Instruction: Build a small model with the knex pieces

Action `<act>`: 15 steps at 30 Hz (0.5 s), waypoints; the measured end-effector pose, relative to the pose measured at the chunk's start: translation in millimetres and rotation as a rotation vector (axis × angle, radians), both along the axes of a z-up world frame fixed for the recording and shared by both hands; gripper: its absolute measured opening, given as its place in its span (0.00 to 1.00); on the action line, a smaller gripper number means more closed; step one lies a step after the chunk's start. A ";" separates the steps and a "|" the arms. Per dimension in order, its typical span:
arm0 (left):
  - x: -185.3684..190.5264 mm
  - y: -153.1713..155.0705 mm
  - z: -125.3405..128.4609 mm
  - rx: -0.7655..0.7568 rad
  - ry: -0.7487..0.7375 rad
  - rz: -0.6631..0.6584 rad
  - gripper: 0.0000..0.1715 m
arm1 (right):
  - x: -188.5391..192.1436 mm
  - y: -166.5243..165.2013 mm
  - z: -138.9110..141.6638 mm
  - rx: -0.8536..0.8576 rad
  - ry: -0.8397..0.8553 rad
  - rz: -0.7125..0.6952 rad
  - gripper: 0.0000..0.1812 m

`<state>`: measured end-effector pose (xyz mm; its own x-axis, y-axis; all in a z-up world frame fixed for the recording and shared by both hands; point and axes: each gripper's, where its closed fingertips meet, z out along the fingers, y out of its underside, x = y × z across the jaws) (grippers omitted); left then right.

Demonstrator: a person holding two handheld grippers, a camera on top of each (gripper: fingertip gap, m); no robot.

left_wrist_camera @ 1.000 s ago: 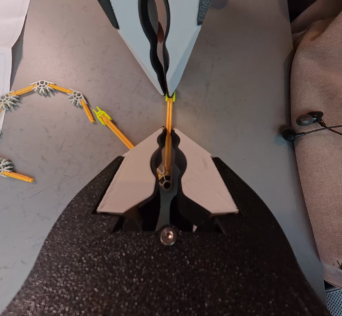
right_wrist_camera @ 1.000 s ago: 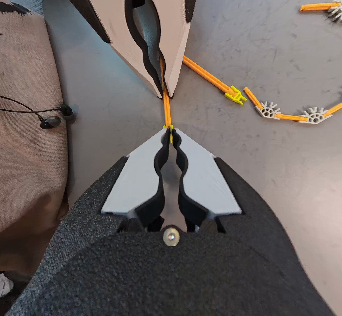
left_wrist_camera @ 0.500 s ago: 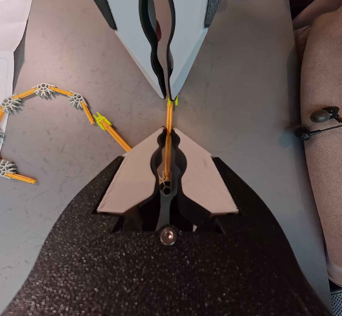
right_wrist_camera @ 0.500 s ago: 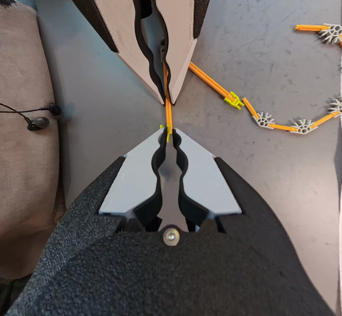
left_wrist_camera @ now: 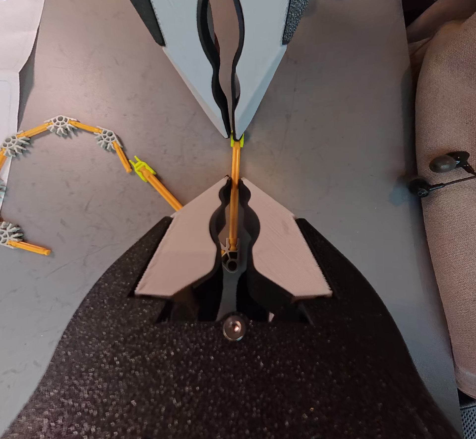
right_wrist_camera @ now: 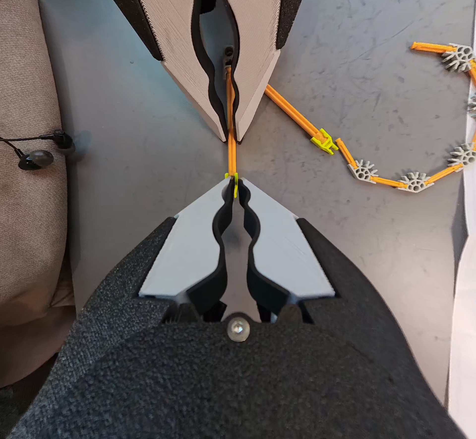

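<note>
My left gripper (left_wrist_camera: pixel 234 180) is shut on an orange rod (left_wrist_camera: pixel 235 166) that has a grey connector (left_wrist_camera: pixel 231 256) on its near end, between the fingers. My right gripper (right_wrist_camera: pixel 234 180) faces it tip to tip and is shut on a lime-green clip (right_wrist_camera: pixel 235 182) at the rod's (right_wrist_camera: pixel 231 153) far end. In the left wrist view the clip (left_wrist_camera: pixel 237 141) sits at the right gripper's tips (left_wrist_camera: pixel 234 135). In the right wrist view the left gripper (right_wrist_camera: pixel 231 139) holds the rod with the grey connector (right_wrist_camera: pixel 228 57) between its fingers. Both are held above a grey table (left_wrist_camera: pixel 322 143).
Another orange rod with a lime clip (left_wrist_camera: pixel 142 168) lies on the table beside a curved chain of orange rods and grey snowflake connectors (left_wrist_camera: pixel 60 126), also in the right wrist view (right_wrist_camera: pixel 414 182). White paper (left_wrist_camera: pixel 15 27) lies far left. A beige cushion (left_wrist_camera: pixel 448 207) with black earphones (left_wrist_camera: pixel 443 164) borders the table. The tips of both grippers are at nearly the same place.
Both grippers keep their hold on the rod and clip. The views have shifted slightly, so the chain and the cushion sit a little differently; the two grippers stay tip to tip.
</note>
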<state>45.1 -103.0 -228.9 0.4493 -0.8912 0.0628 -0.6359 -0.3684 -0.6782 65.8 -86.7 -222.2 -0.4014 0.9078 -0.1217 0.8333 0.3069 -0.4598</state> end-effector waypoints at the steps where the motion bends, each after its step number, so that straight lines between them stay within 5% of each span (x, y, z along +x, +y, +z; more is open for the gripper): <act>1: -0.2 0.0 0.1 0.000 0.000 0.000 0.03 | -0.2 0.4 0.1 0.006 0.005 0.001 0.01; 7: 12.3 0.6 15.9 0.005 -0.101 0.009 0.10 | -0.6 0.1 0.1 -0.001 0.034 -0.014 0.01; 15: 26.0 11.6 6.8 0.047 -0.087 0.059 0.05 | -0.3 -1.4 -0.1 -0.005 0.065 -0.018 0.01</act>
